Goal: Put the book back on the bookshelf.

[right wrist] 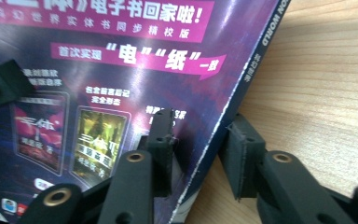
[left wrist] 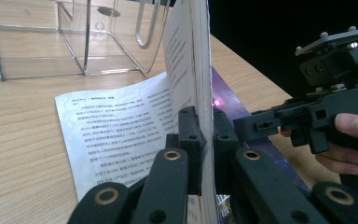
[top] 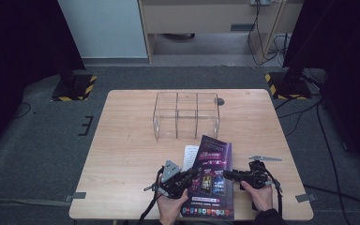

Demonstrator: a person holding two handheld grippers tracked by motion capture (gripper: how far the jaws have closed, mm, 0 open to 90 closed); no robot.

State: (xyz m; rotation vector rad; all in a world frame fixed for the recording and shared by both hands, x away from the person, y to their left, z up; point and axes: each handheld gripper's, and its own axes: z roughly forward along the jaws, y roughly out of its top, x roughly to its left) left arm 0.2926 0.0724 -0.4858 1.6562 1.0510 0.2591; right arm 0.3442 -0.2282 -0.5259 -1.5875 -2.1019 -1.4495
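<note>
A magazine [top: 211,180] lies at the near edge of the bench [top: 122,140], between the person's two hands, with a clear divided box [top: 186,116] standing well behind it. The placement suits the work in hand: the magazine sits where both tongs can reach its opposite edges, one to lift pages and one to steady the spine side.

The left tongs [top: 187,177] come in from the magazine's left edge. In the left gripper view their jaws are pressed nearly together on a thin stack of pages, cover included, raised on edge between them, while a printed page [left wrist: 121,135] lies flat on the bench below. Lifting the cover side this way looks meant to open the magazine or turn it over.

The right tongs [right wrist: 198,154] are spread wide. One jaw rests over the purple cover; the other sits out on the bare wood just past the spine edge, so the edge stands in the gap. Whether the inner jaw touches the cover I cannot tell; nothing is pinched yet. They seem placed to brace or grip that edge as the left side lifts.
</note>
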